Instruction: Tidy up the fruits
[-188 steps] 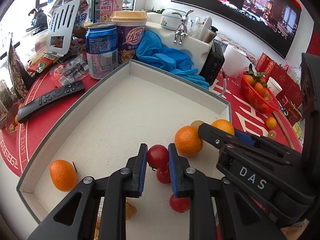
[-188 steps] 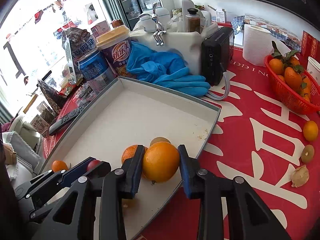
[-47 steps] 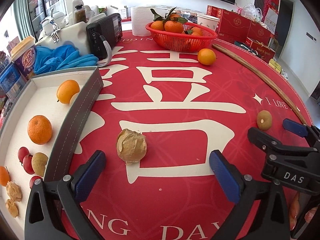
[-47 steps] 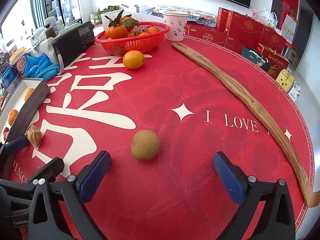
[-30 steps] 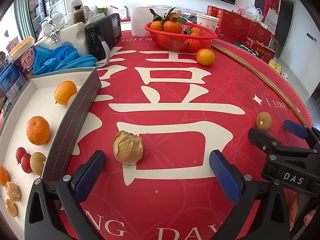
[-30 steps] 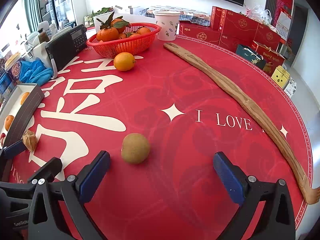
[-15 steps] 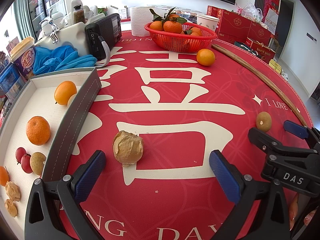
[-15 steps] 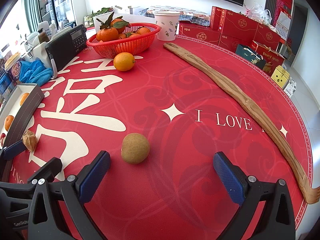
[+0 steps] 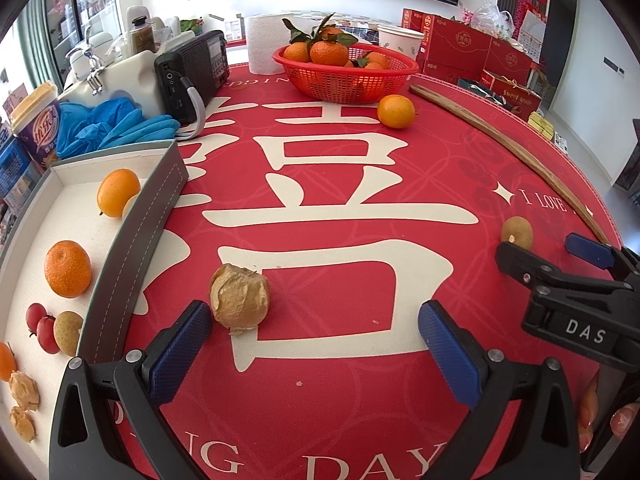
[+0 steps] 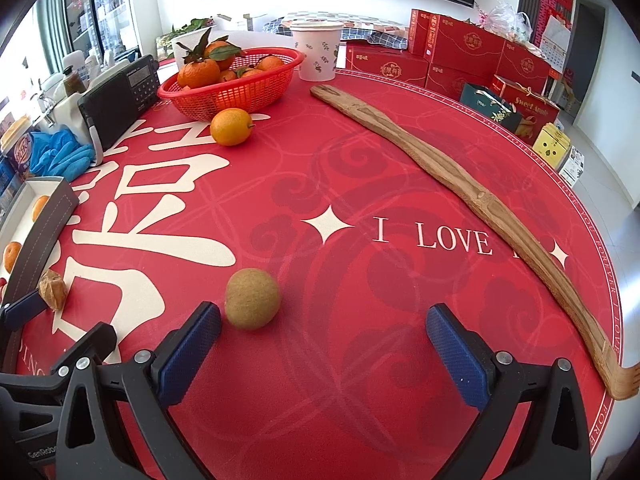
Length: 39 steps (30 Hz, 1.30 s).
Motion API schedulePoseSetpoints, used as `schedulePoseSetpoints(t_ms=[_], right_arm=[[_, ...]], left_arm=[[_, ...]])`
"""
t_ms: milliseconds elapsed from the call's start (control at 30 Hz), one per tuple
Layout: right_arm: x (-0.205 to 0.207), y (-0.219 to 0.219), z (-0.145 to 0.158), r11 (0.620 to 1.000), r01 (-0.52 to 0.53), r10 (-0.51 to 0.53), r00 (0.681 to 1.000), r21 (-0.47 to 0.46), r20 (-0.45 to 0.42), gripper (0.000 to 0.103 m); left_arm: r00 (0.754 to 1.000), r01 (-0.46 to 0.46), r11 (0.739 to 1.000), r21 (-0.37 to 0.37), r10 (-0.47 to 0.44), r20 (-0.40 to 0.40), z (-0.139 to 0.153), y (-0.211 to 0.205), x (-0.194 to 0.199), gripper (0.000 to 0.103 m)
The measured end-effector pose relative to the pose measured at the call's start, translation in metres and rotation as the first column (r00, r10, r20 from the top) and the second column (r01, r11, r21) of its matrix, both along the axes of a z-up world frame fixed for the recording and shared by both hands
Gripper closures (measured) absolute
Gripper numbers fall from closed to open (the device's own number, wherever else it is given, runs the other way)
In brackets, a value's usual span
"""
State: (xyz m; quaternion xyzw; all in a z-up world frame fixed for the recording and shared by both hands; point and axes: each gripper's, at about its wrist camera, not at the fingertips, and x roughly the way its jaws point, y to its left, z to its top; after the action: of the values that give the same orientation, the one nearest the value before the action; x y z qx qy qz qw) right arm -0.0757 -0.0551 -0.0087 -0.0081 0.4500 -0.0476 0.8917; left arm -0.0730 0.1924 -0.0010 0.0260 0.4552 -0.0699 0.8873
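My left gripper [image 9: 316,344] is wide open low over the red tablecloth. A papery brown husked fruit [image 9: 239,299] lies just ahead of its left finger, touching nothing. The grey-walled white tray [image 9: 140,232] at the left holds oranges, red cherry tomatoes, a brown round fruit and small husked fruits. My right gripper [image 10: 320,344] is also wide open; a round brown fruit [image 10: 252,298] sits just ahead of its left fingertip. A loose orange [image 10: 231,126] lies beside the red basket [image 10: 232,92] of tangerines.
A long wooden stick [image 10: 472,196] curves along the right side of the table. A black radio [image 9: 192,76], blue gloves [image 9: 108,128], a paper towel roll [image 9: 264,40], a paper cup [image 10: 316,54] and drink containers stand at the back. Red gift boxes [image 10: 460,52] lie beyond the table.
Both grippers have edged forward, so the husked fruit and the brown fruit now lie closer to their left fingers. Both stay wide open. Much earlier each was shut on fruit over the tray.
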Motion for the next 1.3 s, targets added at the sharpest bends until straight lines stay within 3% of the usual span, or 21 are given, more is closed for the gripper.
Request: schedulePoseSetpoints(t_ms=[300,633,733,867,1300], right_arm=[[0.000,-0.001,0.000,1.000,0.004,-0.004,1.000,-0.002,0.001,0.000],[0.000,-0.001,0.001,1.000,0.005,-0.005,1.000,-0.002,0.001,0.000],[0.000,-0.001,0.001,1.000,0.006,-0.006,1.000,-0.002,0.001,0.000],[0.000,-0.001,0.001,1.000,0.007,-0.007,1.000,-0.002,0.001,0.000],[0.000,-0.001,0.001,1.000,0.007,-0.007,1.000,-0.002,0.001,0.000]], left_arm=[[1.000,-0.003,1.000,-0.011,0.003,0.000,0.000,0.002,0.000,0.000],[1.000,0.015,0.994,-0.112,-0.013,0.016,0.004,0.015,-0.002,0.000],[1.000,0.015,0.996,-0.091,-0.014,0.013,0.003,0.013,-0.002,0.000],[1.000,0.007,1.000,0.001,-0.007,0.003,0.000,0.002,0.001,0.000],[1.000,0.011,1.000,0.000,-0.011,0.001,-0.001,0.002,0.004,0.000]])
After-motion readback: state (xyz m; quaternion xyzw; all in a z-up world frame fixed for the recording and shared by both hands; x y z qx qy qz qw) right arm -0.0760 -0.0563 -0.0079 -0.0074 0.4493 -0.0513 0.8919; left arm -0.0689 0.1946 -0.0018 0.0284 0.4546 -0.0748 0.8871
